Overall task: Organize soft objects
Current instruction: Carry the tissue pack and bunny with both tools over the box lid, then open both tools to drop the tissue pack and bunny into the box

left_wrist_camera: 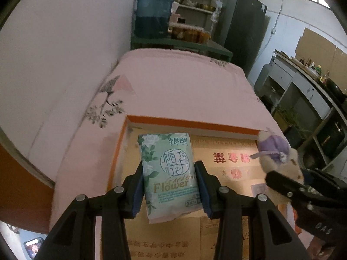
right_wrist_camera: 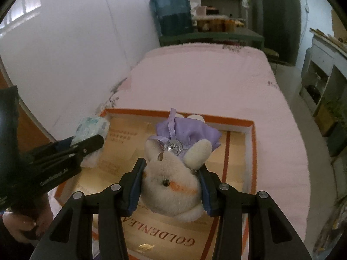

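Soft items held over box

Green floral soft tissue pack (left_wrist_camera: 169, 173) sits clamped in left gripper (left_wrist_camera: 169, 186); cream plush rabbit in purple satin dress (right_wrist_camera: 173, 173) clamped in right gripper (right_wrist_camera: 171, 186). Both hang over orange-rimmed shallow cardboard box (right_wrist_camera: 249, 130), likely for sorting inside, 2 items side by side.

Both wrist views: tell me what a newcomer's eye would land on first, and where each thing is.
In the left wrist view, a mint-green floral plastic tissue pack sits clamped in the left gripper, held above a shallow orange-rimmed cardboard box lying on a pink bedsheet. In the right wrist view, a cream plush rabbit in a lilac satin dress is squeezed in the right gripper over the same box.
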A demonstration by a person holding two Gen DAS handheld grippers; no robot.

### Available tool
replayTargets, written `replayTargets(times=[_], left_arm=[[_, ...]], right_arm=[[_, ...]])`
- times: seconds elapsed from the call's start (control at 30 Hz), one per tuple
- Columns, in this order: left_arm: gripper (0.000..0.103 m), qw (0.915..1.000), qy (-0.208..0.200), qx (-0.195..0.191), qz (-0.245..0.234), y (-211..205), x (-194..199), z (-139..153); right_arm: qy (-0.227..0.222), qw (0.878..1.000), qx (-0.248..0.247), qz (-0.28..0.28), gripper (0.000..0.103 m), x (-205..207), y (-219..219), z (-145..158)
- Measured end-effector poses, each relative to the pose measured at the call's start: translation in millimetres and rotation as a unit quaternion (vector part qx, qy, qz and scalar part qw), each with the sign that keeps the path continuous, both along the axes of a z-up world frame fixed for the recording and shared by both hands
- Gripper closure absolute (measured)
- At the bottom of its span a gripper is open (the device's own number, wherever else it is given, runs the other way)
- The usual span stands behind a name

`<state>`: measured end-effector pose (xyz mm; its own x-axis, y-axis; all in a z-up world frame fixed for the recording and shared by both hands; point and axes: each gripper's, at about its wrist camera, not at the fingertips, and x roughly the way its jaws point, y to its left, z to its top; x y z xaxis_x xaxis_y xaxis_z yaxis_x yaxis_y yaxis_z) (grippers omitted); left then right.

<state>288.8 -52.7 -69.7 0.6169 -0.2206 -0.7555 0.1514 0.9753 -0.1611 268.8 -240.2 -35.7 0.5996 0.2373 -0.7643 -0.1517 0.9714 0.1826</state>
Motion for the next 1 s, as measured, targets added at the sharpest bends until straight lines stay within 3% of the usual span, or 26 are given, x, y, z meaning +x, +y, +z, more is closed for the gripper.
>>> replayTargets(times=[0.73,0.83,0.93,1.0], left_arm=[[0.054,0.9976,0.058,0.024,-0.029,-15.7,12.2,-39.0],[0.049,0.9962,0.062,0.038,-0.047,-19.6,12.7,-39.8],[0.036,0.9943,0.064,0.054,-0.066,-25.7,11.8,-41.1],[0.035,0.9941,0.061,0.063,-0.064,-27.5,10.7,-41.3]], right_arm=[[0.066,0.998,0.000,0.009,0.053,17.1,4.0,-38.8],[0.071,0.997,-0.002,0.005,0.053,17.7,3.1,-41.8],[0.073,0.997,0.002,0.001,0.050,17.7,1.2,-41.4],[0.071,0.997,0.000,-0.001,0.043,16.4,0.7,-40.0]])
